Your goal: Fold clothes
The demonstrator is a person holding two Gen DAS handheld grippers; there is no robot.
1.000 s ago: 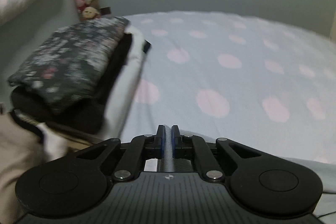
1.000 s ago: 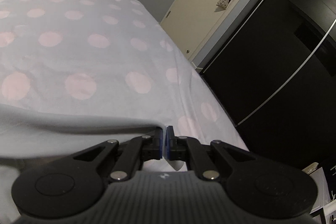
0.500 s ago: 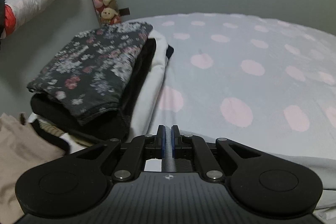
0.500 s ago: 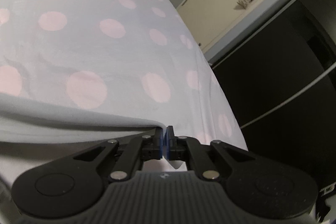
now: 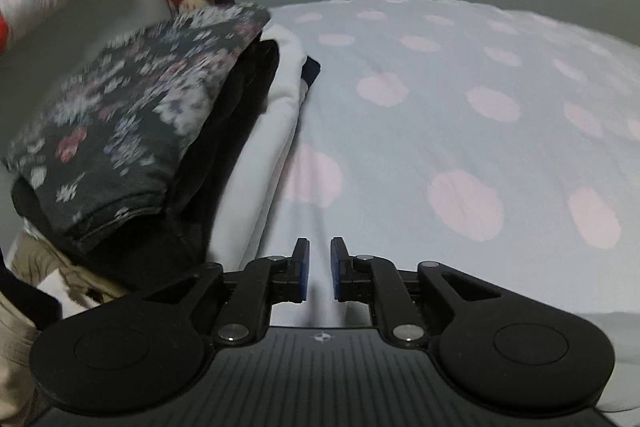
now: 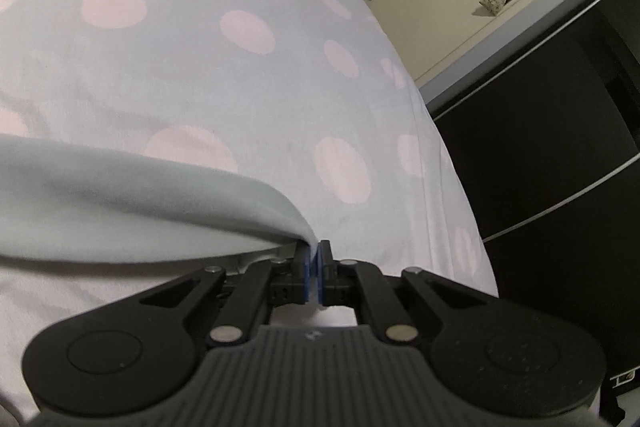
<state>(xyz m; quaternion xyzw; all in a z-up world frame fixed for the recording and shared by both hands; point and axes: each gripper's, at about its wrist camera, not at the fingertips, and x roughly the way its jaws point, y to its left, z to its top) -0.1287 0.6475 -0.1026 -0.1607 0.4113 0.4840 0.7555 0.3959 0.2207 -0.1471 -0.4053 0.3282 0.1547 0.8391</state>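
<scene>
Fingers (image 5: 300, 273) of left hand-held gripper (image 5: 319, 271) have parted, apparently releasing grey garment (image 6: 120, 195).

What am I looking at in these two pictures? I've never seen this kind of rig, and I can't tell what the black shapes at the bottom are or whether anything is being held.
There is no robot here. A person holds a hand-held gripping tool in each hand, and each tool carries a wide-angle camera that looks forward along its two fingers. The black shapes at the bottom are the tools themselves.

One picture comes from the left tool. Its blue-padded fingers stand apart, with nothing gripped. Ahead lies a bed with a pink-dotted cover; on its left side sits a stack of folded clothes, a dark floral piece on top.

The other picture comes from the right tool. Its fingers are closed on the edge of a pale grey garment, which stretches away to the left above the same cover.
</scene>
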